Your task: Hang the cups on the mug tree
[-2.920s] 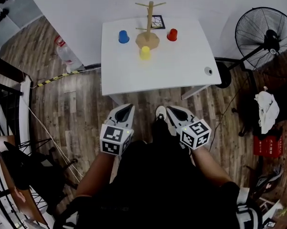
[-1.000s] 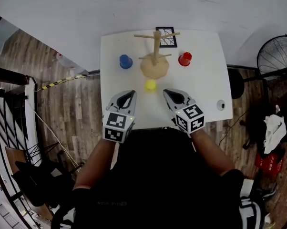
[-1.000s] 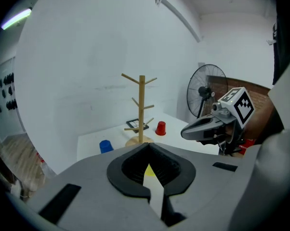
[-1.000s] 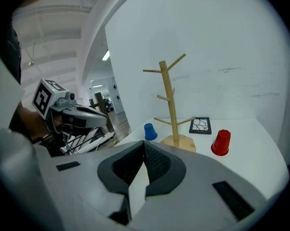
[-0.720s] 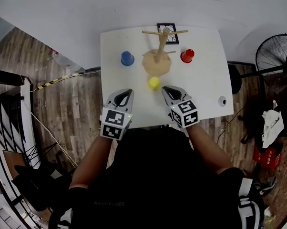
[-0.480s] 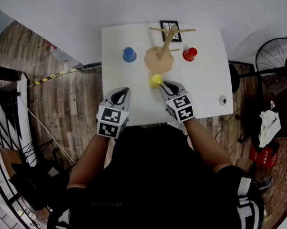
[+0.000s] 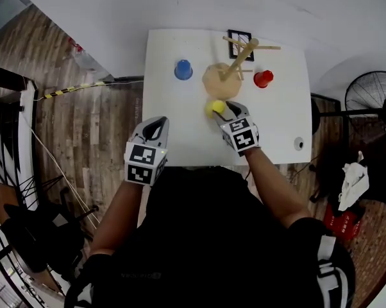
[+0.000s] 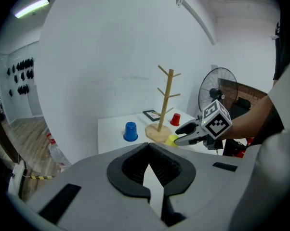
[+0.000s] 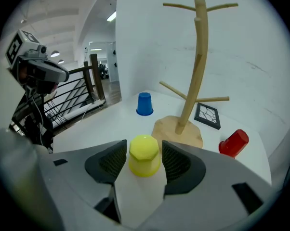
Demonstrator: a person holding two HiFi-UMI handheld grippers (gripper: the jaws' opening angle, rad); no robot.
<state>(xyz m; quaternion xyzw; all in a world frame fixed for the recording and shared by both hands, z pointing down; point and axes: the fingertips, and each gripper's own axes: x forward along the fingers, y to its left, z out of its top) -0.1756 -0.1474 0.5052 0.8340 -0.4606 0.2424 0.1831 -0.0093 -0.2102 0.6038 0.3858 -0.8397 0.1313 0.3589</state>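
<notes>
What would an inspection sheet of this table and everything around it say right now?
Surface: white table, things set toward its far half.
Job's things: wooden mug tree, no cup hung on it; yellow cup, blue cup and red cup stand on the table around it.
Clutter: small black-framed picture behind the tree; small round thing near the right edge, too small to tell.
Grippers: left gripper shut, empty, over the near left corner; right gripper open, jaws have just been opening, yellow cup between them, not squeezed.
Cables: nothing seen on the table.
Surroundings: wood floor, white wall, standing fan at right, black railing at left.
</notes>
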